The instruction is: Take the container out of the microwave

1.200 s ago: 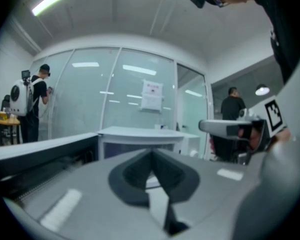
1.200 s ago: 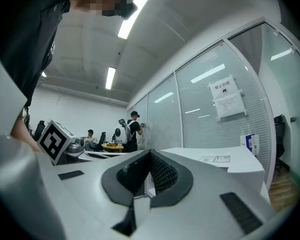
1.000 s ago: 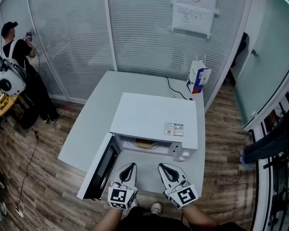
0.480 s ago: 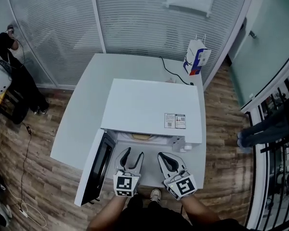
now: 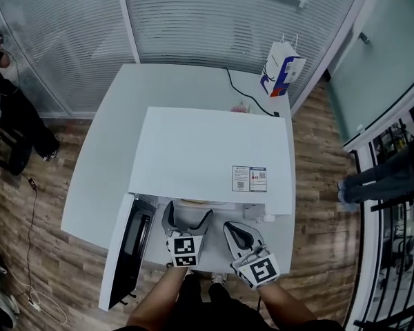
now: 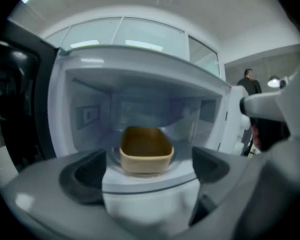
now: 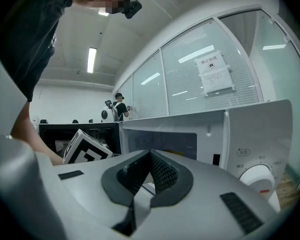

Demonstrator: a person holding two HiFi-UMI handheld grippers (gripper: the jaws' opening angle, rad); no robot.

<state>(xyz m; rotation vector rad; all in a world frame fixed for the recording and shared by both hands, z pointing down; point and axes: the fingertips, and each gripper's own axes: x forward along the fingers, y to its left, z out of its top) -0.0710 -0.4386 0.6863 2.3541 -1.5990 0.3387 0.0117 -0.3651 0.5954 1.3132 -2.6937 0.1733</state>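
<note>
A tan, shallow container (image 6: 146, 151) sits on the glass turntable inside the white microwave (image 5: 207, 157), whose door (image 5: 127, 250) hangs open to the left. My left gripper (image 5: 188, 214) is at the mouth of the cavity and points in. Its jaws are opening and stand wide apart, with nothing between the pads; the container lies further in, beyond them. In the left gripper view the left gripper (image 6: 146, 174) frames the container. My right gripper (image 5: 231, 229) is shut on nothing, just right of the left one, in front of the control panel and its dial (image 7: 257, 176).
The microwave stands on a white table (image 5: 103, 164). A blue-and-white paper bag (image 5: 281, 71) and a black cable (image 5: 245, 95) lie behind it. Glass walls with blinds close off the back. One person stands at the far left (image 5: 7, 109), another at the right edge (image 5: 379, 181).
Both grippers have sunk and moved toward the microwave's opening. The left gripper's jaws have gone from shut to wide apart. The right gripper stays shut.
</note>
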